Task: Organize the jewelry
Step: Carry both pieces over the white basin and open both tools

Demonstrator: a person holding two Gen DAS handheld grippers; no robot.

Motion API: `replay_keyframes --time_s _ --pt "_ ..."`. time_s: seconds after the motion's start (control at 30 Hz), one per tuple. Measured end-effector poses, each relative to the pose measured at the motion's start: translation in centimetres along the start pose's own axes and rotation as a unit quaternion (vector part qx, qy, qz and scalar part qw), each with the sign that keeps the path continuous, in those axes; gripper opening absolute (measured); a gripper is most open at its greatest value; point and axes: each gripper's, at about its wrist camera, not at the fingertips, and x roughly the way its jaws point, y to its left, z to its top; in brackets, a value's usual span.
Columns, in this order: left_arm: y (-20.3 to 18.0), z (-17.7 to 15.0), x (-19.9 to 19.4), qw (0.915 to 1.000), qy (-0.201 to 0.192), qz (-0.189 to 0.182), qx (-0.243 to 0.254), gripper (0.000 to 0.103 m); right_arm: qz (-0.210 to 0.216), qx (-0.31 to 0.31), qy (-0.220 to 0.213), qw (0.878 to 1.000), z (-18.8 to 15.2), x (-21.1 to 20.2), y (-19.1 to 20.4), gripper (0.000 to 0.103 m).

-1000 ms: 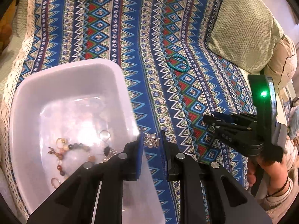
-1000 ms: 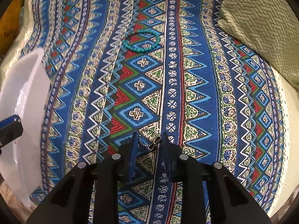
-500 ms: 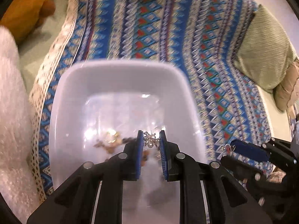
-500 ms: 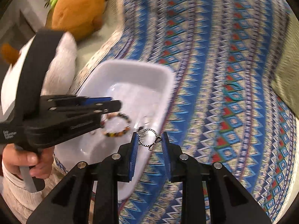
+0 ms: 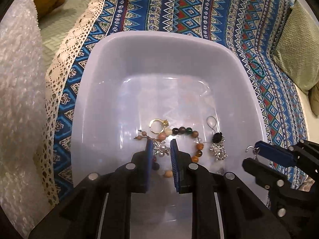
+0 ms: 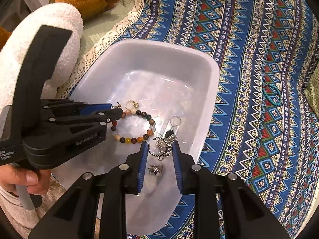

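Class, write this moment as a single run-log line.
left tongs: grip pearl brooch over tray | right tongs: grip bead chain over tray | turquoise bracelet: on cloth, outside tray

Each black hand-held gripper (image 6: 158, 155) has blue finger pads (image 6: 142, 159), silver screws, white "GenRobot.AI" lettering and a bare-skinned hand (image 6: 24, 181).

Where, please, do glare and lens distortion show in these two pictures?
Left wrist view: bright glare streaks the floor of the white plastic tub, and its rim bows outward. Right wrist view: a glare patch sits beside the multicoloured beaded bracelet; the patterned blue cloth stripes curve.
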Motion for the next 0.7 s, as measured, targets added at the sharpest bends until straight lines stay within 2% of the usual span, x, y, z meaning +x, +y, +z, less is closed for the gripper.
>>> replay_keyframes --time_s 0.07,0.2,0.37,0.47,0.7 --pt "-0.1 0.0 0.0 1.0 0.001 -0.004 0.002 0.02 -0.003 0.0 0.001 1.0 0.0 0.1 -0.1 0.025" --pt "-0.5 0.2 -0.4 0.9999 -0.009 0.01 0.005 0.042 -0.002 0.002 0.001 1.0 0.0 0.0 -0.3 0.026" --pt "-0.1 0.8 -1.3 0.9998 -0.019 0.003 -0.005 0.043 0.003 0.0 0.004 1.0 0.1 0.0 0.1 0.026" --pt "0.0 0.9 -1.5 0.9997 -0.025 0.006 -0.004 0.047 0.005 -0.011 0.012 1.0 0.2 0.4 0.6 0.026" --pt "-0.1 0.8 -1.5 0.9995 -0.026 0.015 0.0 0.047 0.003 -0.034 0.013 0.999 0.1 0.4 1.5 0.027"
